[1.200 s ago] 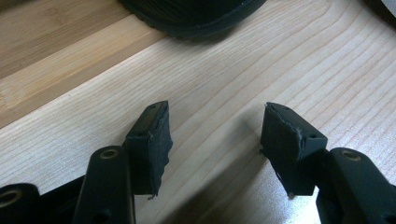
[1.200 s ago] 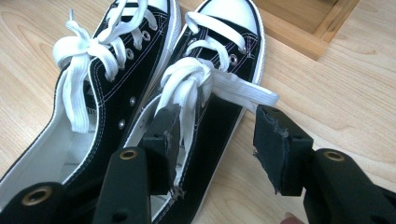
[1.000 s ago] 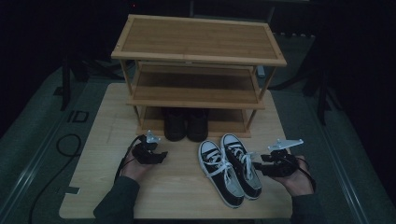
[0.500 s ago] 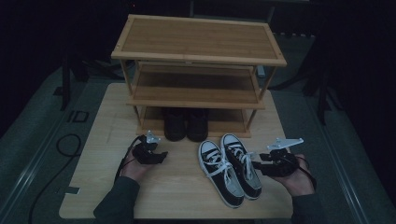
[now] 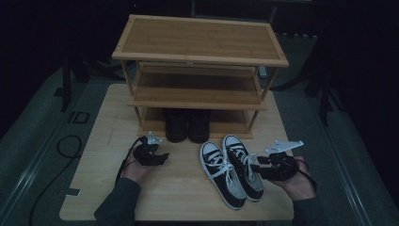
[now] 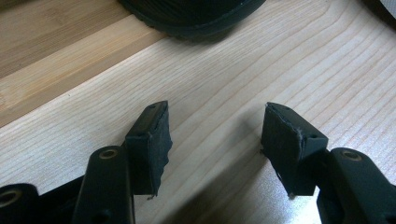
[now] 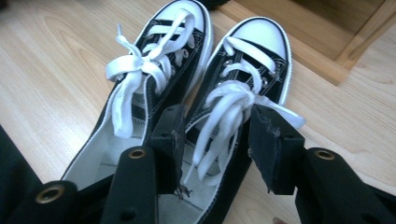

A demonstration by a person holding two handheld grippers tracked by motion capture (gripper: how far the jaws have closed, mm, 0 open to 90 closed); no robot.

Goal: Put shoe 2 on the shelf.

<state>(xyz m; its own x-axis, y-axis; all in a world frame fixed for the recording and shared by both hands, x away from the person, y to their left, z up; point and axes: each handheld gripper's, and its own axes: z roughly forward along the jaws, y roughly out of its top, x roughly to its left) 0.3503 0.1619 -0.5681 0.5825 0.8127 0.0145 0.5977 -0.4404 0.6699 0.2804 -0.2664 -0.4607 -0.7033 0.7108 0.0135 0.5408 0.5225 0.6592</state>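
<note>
The sneakers (image 5: 231, 173) lie side by side at lower centre of the high view, toes toward the rack (image 5: 200, 70). The right hand (image 5: 301, 184), palm up at lower right, holds the right tool (image 5: 258, 167) spread, its jaws astride one sneaker's laces. The left hand (image 5: 133, 168) at lower left holds the left tool (image 5: 162, 157) spread over bare desk (image 5: 179, 197), empty. Boots (image 5: 188, 125) stand under the rack.

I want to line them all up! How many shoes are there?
4: two black-and-white sneakers on the table between the grippers, and two black shoes on the rack's bottom shelf. More might be hidden behind them.
</note>
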